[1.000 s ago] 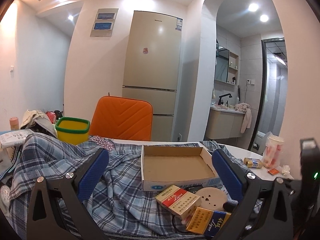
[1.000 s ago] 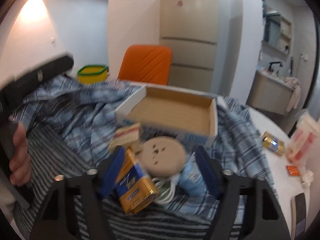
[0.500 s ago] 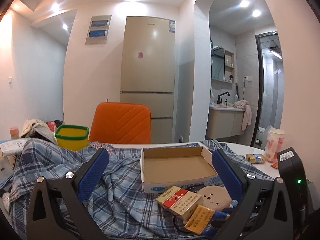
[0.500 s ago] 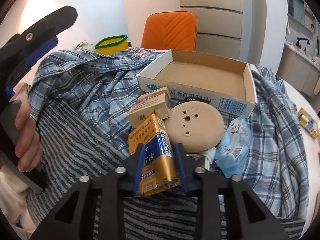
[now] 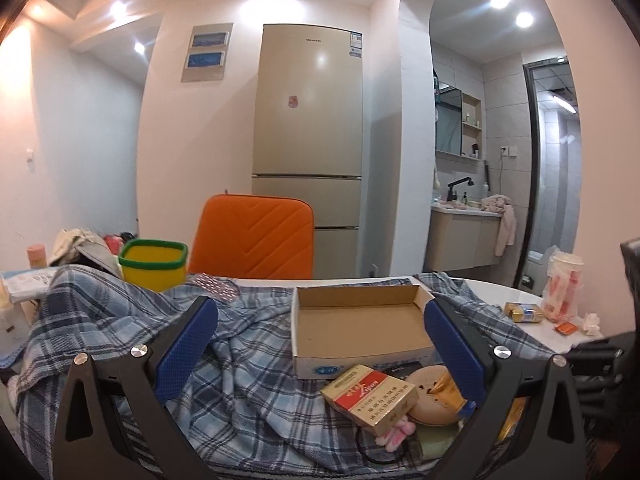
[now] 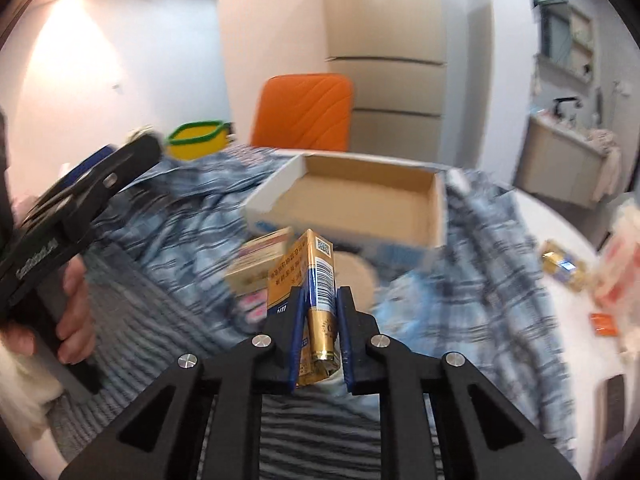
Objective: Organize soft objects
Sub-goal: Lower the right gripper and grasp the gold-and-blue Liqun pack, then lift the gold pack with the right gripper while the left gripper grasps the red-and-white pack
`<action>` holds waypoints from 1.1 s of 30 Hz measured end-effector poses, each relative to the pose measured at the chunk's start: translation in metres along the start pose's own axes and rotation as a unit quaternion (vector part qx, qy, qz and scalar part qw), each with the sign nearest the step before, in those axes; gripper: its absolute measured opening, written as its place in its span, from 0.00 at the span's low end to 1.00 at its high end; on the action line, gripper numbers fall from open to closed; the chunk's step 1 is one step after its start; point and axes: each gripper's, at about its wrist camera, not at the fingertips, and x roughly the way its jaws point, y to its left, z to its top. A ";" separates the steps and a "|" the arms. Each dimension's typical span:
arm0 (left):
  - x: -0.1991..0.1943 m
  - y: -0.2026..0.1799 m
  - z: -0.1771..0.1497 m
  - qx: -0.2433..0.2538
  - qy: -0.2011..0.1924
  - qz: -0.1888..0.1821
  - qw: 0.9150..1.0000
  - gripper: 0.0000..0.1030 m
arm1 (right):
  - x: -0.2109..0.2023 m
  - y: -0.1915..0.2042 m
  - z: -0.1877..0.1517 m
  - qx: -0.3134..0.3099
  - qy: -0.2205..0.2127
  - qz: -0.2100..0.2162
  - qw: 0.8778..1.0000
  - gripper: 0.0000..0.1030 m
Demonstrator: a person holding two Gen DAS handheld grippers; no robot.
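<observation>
My right gripper (image 6: 320, 300) is shut on a gold and blue cigarette pack (image 6: 310, 276) and holds it lifted above the plaid shirt (image 6: 192, 224). A red and gold pack (image 5: 368, 394) lies on the shirt next to a round beige socket (image 5: 430, 396). An open cardboard box (image 5: 360, 320) sits on the shirt (image 5: 248, 376) behind them; it also shows in the right wrist view (image 6: 360, 196). My left gripper (image 5: 320, 344) is open and empty, held above the shirt. A striped grey cloth (image 6: 168, 320) lies in front.
A yellow bin with a green rim (image 5: 154, 264) and an orange chair (image 5: 252, 240) stand behind the table. A small gold pack (image 5: 522, 312), a plastic cup (image 5: 564, 284) and an orange scrap (image 5: 566, 327) lie on the white table at right.
My right gripper has lifted the gold and blue pack off the cloth and turned it on edge. The left gripper has stayed open and tilted slightly upward.
</observation>
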 end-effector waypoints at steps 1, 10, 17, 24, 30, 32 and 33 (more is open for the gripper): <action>0.000 -0.001 0.000 0.004 0.000 -0.003 1.000 1.00 | 0.004 -0.005 0.000 0.009 0.010 -0.002 1.000 0.17; 0.001 -0.002 -0.001 0.006 0.003 -0.002 1.000 1.00 | 0.026 -0.032 -0.015 0.043 0.069 -0.013 0.997 0.23; 0.001 -0.003 -0.001 0.008 0.004 -0.003 1.000 1.00 | 0.027 -0.030 -0.011 0.040 0.062 -0.008 0.997 0.76; 0.003 -0.003 -0.001 0.006 0.008 -0.002 1.000 1.00 | 0.046 -0.018 -0.007 0.039 0.080 0.005 0.996 0.76; 0.004 -0.003 -0.002 0.007 0.012 -0.001 1.000 1.00 | 0.051 -0.016 -0.010 0.040 0.087 -0.003 0.995 0.53; 0.006 -0.002 -0.001 0.006 0.017 0.000 1.000 1.00 | 0.042 -0.017 -0.008 0.037 0.065 -0.010 0.997 0.53; 0.008 -0.001 -0.002 0.004 0.020 0.001 1.000 1.00 | 0.037 -0.017 -0.005 0.035 0.050 -0.016 0.998 0.53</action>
